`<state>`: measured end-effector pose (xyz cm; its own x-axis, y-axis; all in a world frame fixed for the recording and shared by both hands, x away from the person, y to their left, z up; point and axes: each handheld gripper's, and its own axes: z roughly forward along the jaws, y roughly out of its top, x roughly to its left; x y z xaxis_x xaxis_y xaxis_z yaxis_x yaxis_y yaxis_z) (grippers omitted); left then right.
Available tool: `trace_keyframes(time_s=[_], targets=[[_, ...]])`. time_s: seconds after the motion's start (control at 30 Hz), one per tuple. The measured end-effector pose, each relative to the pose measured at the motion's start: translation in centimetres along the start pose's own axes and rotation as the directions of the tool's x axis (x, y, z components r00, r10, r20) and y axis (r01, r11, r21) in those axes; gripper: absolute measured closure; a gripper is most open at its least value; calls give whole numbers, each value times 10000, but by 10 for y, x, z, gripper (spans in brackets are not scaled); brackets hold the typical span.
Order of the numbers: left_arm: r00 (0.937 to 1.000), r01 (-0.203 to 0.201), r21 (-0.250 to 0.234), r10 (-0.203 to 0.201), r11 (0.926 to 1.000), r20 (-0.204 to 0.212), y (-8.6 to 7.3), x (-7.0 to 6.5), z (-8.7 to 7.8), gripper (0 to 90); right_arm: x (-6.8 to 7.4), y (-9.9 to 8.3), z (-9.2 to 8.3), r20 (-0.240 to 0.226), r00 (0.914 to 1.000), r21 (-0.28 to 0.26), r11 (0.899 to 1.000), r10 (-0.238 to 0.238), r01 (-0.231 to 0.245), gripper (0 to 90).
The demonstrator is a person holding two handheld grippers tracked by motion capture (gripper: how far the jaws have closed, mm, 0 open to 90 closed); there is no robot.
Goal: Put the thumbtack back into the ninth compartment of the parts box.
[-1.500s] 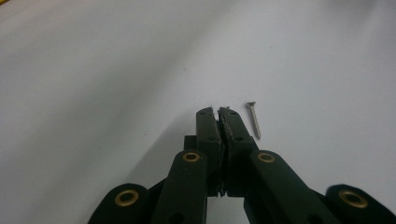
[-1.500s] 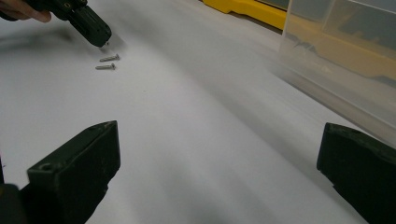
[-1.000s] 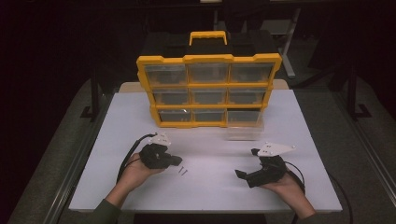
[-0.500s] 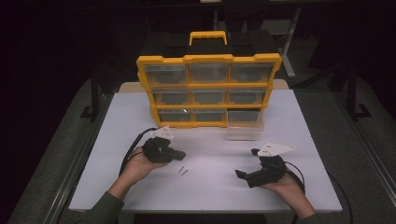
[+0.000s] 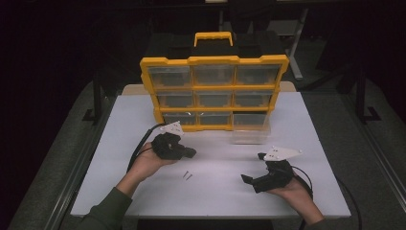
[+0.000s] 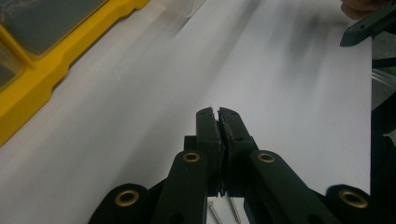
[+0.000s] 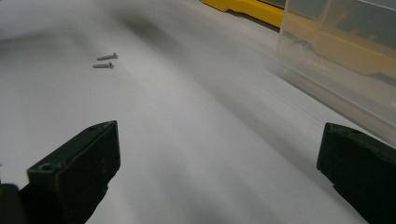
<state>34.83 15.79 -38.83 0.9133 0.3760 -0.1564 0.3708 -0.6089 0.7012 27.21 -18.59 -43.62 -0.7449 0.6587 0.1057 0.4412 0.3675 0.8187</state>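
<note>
2 small screws (image 5: 187,175) lie side by side on the white bench (image 5: 325,143), near 6 o'clock of its middle, loose and apart from both tools. The left tool (image 5: 190,153) hangs just above them at their 11 o'clock, its jaws pressed together on nothing that can be seen; in the left gripper view the screws (image 6: 223,211) peek out under it. The right tool (image 5: 245,178) rests low at the screws' 3 o'clock, jaws wide apart and empty.

The likely risk: the screws are thin and lie flat, so a tool closing on them could flick one away or catch only 1, and a closed left tool must open first.

A yellow organizer (image 5: 213,91) with 9 bays in 3 rows stands at 12 o'clock. 1 clear drawer (image 5: 250,129) sits out on the bench at the organizer's 5 o'clock corner, and looks empty. What the other drawers hold is too dim to tell.
</note>
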Motion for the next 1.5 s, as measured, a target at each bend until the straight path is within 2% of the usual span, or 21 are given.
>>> trace_keyframes(time_s=[0.47,0.83,1.5], targets=[[9988,-389,-161,393,9991,298,31,3,7,881,-3,-4,-3,12,10000,-59,10000,46,-46,0],[9974,-626,-299,636,9976,337,53,3,9,880,-3,-4,-3,16,10000,-99,9999,40,-40,0],[9932,-1055,-481,1077,9933,446,94,6,24,881,-2,-4,-4,20,10000,-99,9999,51,-50,0]])
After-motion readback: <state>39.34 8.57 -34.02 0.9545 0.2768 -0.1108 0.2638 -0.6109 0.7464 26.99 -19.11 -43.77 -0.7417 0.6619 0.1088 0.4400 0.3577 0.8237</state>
